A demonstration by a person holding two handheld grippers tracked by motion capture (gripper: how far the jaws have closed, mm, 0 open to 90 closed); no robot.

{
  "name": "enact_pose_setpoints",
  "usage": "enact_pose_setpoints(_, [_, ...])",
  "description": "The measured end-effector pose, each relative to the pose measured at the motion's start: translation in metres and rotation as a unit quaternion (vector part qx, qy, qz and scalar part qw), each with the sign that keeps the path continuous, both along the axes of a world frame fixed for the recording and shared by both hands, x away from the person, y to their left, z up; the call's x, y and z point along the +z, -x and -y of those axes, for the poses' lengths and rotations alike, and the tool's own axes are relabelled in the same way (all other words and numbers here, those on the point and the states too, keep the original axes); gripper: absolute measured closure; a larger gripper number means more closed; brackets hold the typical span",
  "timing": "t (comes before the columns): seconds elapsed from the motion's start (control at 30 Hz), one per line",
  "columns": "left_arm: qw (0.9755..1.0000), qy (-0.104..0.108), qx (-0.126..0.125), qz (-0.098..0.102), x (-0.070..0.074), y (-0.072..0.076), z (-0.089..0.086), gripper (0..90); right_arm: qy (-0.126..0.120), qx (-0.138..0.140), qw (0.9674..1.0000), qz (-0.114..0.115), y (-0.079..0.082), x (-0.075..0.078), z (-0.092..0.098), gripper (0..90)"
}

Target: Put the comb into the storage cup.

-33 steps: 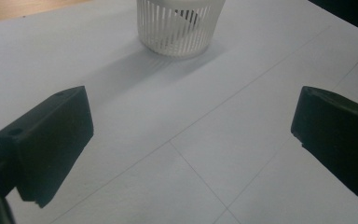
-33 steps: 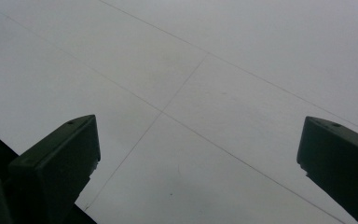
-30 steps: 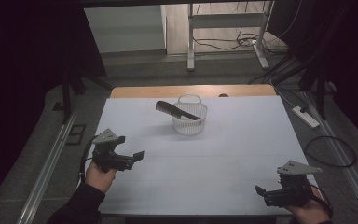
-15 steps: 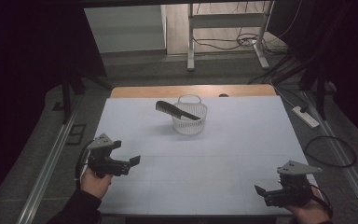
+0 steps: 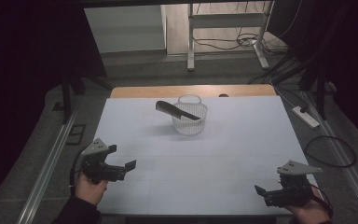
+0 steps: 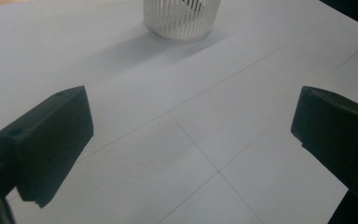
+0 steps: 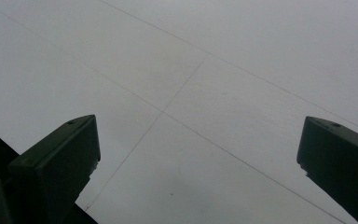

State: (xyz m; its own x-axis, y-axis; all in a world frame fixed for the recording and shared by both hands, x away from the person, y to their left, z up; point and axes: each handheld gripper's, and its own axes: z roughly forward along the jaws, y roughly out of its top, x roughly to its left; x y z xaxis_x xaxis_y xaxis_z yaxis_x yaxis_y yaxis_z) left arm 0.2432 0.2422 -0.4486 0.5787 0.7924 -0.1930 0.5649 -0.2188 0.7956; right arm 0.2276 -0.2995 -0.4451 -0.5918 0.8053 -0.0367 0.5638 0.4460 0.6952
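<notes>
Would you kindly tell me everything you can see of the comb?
The comb is dark, seemingly plastic, long and narrow. It lies tilted across the rim of the white slatted basket, its right end dipping inside, its left end jutting out over the white table. The basket alone touches it. Its teeth are too small to make out from the high view.

The table [image 5: 223,154] has a pale white top with thin grid lines. In the upper middle of the frame stands a white basket [image 5: 189,120] directly on it.
</notes>
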Motion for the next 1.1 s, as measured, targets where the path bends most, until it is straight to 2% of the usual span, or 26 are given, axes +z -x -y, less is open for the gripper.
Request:
enact_pose_setpoints(0.6, [0.9999,0.003,0.013,-0.009,-0.002,0.022,-0.014,0.0,0.0,-0.001,1.0,0.0,0.0,0.0,0.0,0.0])
enact_pose_setpoints(1.1, [0.9991,0.006,0.039,-0.013,-0.004,0.041,-0.03,0.0,-0.001,-0.002,1.0,0.001,0.0,0.0,0.0,0.0])
